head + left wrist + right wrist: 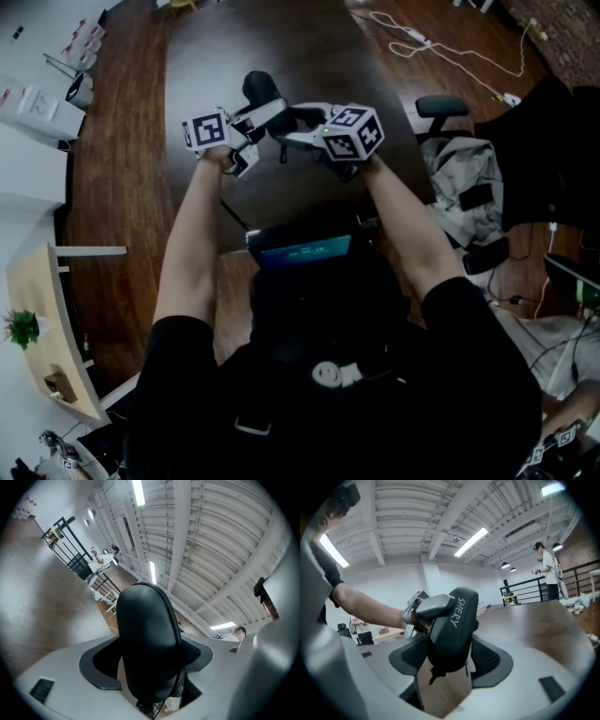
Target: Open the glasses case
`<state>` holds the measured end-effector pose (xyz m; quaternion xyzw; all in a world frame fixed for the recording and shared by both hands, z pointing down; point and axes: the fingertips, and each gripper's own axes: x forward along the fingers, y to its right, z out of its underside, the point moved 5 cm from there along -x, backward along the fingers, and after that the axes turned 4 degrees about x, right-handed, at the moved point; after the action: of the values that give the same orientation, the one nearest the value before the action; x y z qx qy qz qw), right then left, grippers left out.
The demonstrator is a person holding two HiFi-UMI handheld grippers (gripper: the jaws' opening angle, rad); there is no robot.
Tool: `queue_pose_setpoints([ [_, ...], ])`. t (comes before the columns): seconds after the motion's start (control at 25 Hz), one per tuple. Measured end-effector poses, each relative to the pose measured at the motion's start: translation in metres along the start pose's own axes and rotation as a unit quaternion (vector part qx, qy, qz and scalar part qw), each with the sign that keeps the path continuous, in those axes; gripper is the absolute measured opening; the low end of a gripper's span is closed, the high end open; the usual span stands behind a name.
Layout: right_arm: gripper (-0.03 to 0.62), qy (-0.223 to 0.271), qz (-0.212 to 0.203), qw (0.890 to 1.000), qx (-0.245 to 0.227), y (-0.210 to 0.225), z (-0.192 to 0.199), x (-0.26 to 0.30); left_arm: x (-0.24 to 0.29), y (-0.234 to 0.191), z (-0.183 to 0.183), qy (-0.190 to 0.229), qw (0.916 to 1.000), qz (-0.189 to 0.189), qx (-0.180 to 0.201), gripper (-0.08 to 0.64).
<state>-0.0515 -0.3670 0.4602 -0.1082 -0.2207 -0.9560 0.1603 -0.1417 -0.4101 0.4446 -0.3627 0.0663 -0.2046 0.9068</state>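
A black zippered glasses case (261,89) is held up above the dark table between my two grippers. In the left gripper view the case (147,644) fills the middle, and my left gripper (149,662) is shut on it, one pad on each side. The right gripper view shows the case (452,630), printed SHERY, with a grey finger of the left gripper (429,607) clamped on its upper end. My right gripper (445,663) stands wide, the case's lower end and its zip pull (433,674) between the pads; I see no firm press there.
A long dark wooden table (281,47) lies under the grippers. An office chair with clothes on it (459,183) stands at the right, white cables (441,52) lie on the floor beyond, and a white desk (37,112) is at the left. A person (548,569) stands far off.
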Motion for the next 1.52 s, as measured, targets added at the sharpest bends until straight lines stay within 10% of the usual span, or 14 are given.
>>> queue_pose_setpoints([
  [0.24,0.301,0.057,-0.071,0.987,0.135,0.001,0.001,-0.011,-0.003,0.004,0.003,0.015,0.9991,0.032,-0.025,0.362],
  [0.48,0.288,0.104,-0.089,0.978,0.16,0.0,-0.007,-0.028,-0.006,0.008,0.006,0.027,0.9973,0.048,-0.049,0.365],
  [0.8,0.279,0.191,-0.129,0.925,0.302,0.026,0.002,-0.045,-0.007,0.007,0.005,0.017,0.9957,0.069,-0.06,0.333],
  [1.0,0.274,0.182,-0.034,0.955,0.231,0.038,-0.003,-0.053,-0.012,-0.004,0.005,-0.001,0.9987,0.021,-0.046,0.325],
  [1.2,0.289,0.113,0.025,0.983,0.14,0.037,-0.015,-0.037,-0.002,0.014,0.008,-0.014,0.9947,0.084,-0.058,0.324],
  [1.28,0.136,0.106,0.033,0.983,0.149,0.042,-0.015,-0.038,0.002,0.02,0.012,-0.023,0.9933,0.098,-0.057,0.324],
  [1.52,0.061,0.147,0.125,0.96,0.205,0.073,-0.001,-0.061,-0.019,0.002,0.006,0.03,0.9991,0.026,-0.009,0.311],
])
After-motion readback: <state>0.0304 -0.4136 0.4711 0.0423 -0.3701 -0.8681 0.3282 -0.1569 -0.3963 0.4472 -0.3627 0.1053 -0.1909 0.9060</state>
